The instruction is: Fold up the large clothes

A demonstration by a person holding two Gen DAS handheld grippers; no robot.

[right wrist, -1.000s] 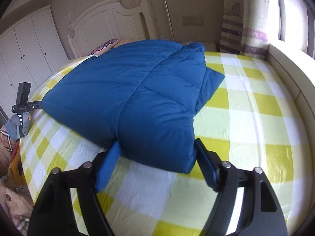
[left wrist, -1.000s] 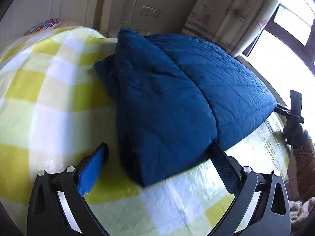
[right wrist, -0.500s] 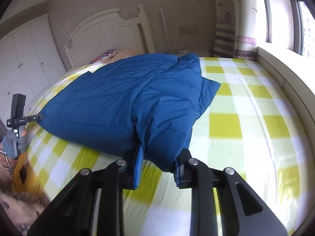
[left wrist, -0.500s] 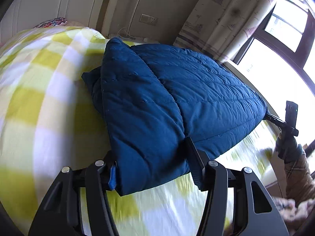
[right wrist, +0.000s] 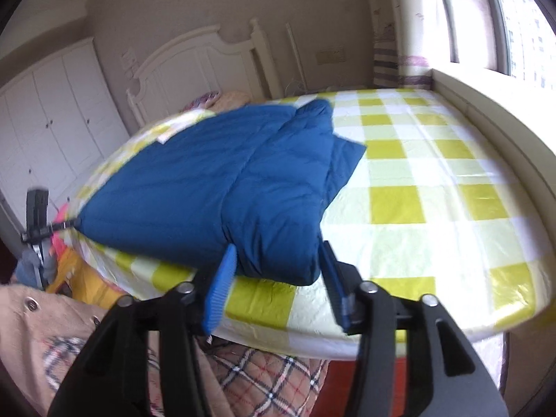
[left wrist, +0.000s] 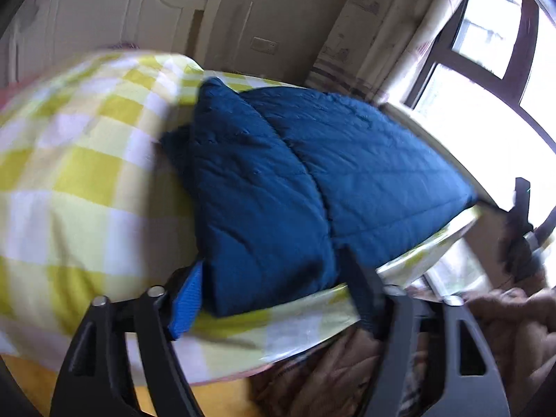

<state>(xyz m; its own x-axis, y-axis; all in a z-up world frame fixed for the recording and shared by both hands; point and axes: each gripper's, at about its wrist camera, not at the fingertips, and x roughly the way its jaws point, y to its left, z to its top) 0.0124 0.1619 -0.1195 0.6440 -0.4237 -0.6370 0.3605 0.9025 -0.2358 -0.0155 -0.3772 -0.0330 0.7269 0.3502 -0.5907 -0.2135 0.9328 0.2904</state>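
Jacket: we see a blue quilted jacket (left wrist: 312,187) lying on the bed (left wrist: 69,180), its near corners at the bed's near edge, one at each gripper.
Bed: a yellow and white checked sheet covers it, with a white headboard (right wrist: 194,66) at the far end.
Left gripper: our left gripper (left wrist: 274,299) has its fingers clamped on the jacket's near corner, with a thick wad of padding bulging between them.
Right gripper: our right gripper (right wrist: 278,274) has its fingers on either side of the other near corner, with the cloth filling the gap; we judge it a firm hold, though the wad is bulky.
Done so far: the jacket already looks folded in along its length, with one panel lying over the other and a seam running from near to far.
Left to do: as we judge it, the long shape must be folded across, near end to far end, and then smoothed flat.
Progress: roughly the middle of the task, in our judgement.
Surroundings: a curtain (right wrist: 410,27) hangs at the window on the right of the bed, and white wardrobe doors (right wrist: 45,118) stand on the left.
Unclear: the left view is blurred, so we cannot tell how deep the cloth sits in the left fingers.
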